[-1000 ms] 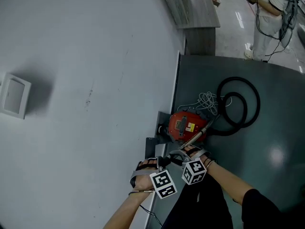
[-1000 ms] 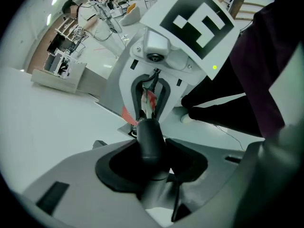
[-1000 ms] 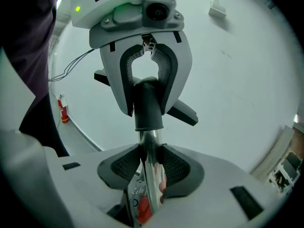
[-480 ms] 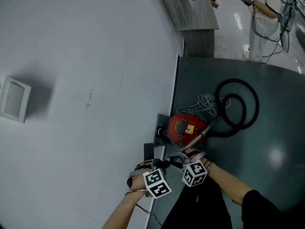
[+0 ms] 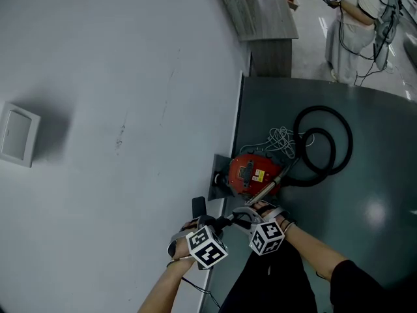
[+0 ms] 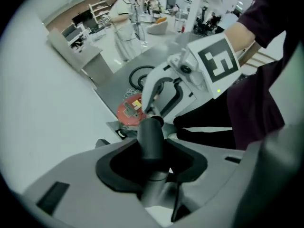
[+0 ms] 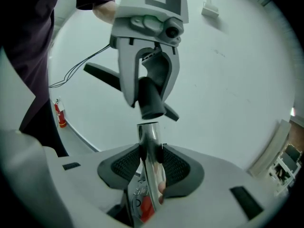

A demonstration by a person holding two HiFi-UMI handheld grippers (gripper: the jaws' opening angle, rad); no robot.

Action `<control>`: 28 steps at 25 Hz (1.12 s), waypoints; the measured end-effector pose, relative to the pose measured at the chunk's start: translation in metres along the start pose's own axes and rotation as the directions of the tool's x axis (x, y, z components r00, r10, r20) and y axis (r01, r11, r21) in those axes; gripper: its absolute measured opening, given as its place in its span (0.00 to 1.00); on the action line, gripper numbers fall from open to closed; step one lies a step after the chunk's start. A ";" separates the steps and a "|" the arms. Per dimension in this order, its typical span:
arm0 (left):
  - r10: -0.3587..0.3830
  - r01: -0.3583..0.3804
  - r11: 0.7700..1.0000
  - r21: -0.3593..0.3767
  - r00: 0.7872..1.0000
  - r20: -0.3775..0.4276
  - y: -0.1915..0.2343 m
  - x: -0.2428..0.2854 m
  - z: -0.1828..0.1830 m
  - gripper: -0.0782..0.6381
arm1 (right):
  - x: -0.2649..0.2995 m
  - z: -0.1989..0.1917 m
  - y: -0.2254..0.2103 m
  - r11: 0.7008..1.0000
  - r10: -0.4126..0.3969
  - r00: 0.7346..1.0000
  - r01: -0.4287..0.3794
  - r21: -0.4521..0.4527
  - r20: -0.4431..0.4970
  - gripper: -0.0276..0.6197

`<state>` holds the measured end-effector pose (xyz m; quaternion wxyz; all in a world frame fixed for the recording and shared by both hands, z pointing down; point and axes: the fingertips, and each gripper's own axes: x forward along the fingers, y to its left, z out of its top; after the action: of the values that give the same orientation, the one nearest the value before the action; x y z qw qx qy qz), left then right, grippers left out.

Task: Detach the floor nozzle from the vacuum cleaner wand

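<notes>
Floor nozzle point(image 6: 151, 137), clamped by its neck in your left gripper point(image 6: 153, 167), hangs just clear of the wand point(image 7: 149, 137) your right gripper point(image 7: 151, 167) pinches; slacken either grip and that piece falls.

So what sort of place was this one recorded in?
Probably a big open-plan lab or workshop, not a home: desks and shelving in the background, a grey counter, and another person strung with cables just beyond the dark floor mat.
</notes>
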<state>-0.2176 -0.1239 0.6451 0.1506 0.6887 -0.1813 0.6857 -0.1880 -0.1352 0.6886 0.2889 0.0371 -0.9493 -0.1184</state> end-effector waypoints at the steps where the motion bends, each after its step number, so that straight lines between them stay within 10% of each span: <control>1: 0.023 -0.023 1.000 0.003 1.000 -0.005 0.006 -0.004 -0.006 0.36 | 0.000 -0.002 0.002 1.000 0.000 1.000 0.000 -0.001 -0.001 0.28; 6: 0.073 -0.072 0.996 0.060 0.997 -0.005 0.005 -0.018 -0.016 0.36 | 0.005 -0.002 -0.002 1.000 -0.002 1.000 0.003 0.009 -0.012 0.28; 19: 0.155 -0.134 0.985 -0.112 0.966 0.209 -0.001 -0.055 -0.011 0.36 | -0.034 0.029 -0.003 0.966 0.069 0.997 -0.072 0.249 0.019 0.36; 24: 0.261 -0.139 0.943 -0.302 0.872 0.413 0.019 -0.099 0.008 0.36 | -0.084 0.071 -0.048 0.881 -0.065 0.987 -0.011 0.473 0.145 0.32; 28: 0.382 -0.111 0.886 -0.450 0.724 0.575 0.033 -0.145 0.020 0.36 | -0.125 0.117 -0.078 0.804 -0.214 0.936 0.005 0.594 0.281 0.20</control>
<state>-0.2139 -0.1560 0.4988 0.1160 0.8080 -0.4445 0.3689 -0.1486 -0.1702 0.5077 0.0908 0.1590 -0.9703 0.1581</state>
